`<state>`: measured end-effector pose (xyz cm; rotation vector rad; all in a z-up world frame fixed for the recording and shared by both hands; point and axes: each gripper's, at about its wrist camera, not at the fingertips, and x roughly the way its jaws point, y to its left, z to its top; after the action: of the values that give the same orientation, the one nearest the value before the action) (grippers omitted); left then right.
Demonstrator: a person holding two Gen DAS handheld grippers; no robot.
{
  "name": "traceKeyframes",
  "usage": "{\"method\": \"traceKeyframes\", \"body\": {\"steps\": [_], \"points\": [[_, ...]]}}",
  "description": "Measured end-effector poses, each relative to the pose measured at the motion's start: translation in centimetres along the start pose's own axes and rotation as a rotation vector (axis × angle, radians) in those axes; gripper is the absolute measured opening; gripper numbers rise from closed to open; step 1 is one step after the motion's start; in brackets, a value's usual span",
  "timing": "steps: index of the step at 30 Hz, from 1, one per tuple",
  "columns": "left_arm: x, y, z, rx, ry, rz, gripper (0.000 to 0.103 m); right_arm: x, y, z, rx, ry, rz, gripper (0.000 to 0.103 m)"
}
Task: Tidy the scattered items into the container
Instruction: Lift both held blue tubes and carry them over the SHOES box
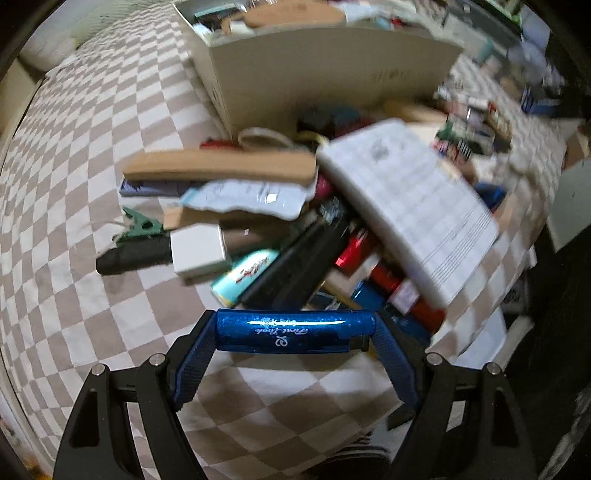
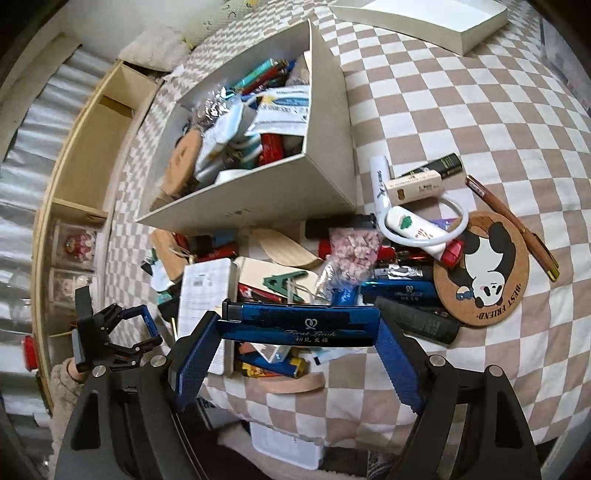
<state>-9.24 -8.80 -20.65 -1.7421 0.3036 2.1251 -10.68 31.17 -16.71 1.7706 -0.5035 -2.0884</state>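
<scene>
My left gripper (image 1: 293, 332) is shut on a blue lighter (image 1: 291, 331), held crosswise above the checkered cloth in front of a pile of scattered items (image 1: 314, 229). The grey container box (image 1: 325, 70) stands beyond the pile, part filled. My right gripper (image 2: 299, 326) is shut on another blue lighter (image 2: 301, 325), held above the pile (image 2: 332, 266). The box (image 2: 258, 147) sits behind the pile in the right wrist view, full of mixed items. The left gripper (image 2: 122, 332) also shows at the lower left there.
A panda cork coaster (image 2: 482, 269), a brown pen (image 2: 513, 229), a white tool (image 2: 410, 225) and small boxes lie right of the pile. A white lid (image 2: 424, 18) lies at the far end. A wooden shelf (image 2: 88, 147) runs along the left. A white booklet (image 1: 413, 206) tops the pile.
</scene>
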Motion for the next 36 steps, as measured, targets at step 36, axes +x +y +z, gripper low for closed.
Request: {"method": "traceKeyframes", "body": {"steps": [36], "points": [[-15.9, -1.2, 12.9, -0.313, -0.483, -0.2, 0.083, -5.1, 11.4, 9.8, -0.099, -0.251, 0.147, 0.083]]}}
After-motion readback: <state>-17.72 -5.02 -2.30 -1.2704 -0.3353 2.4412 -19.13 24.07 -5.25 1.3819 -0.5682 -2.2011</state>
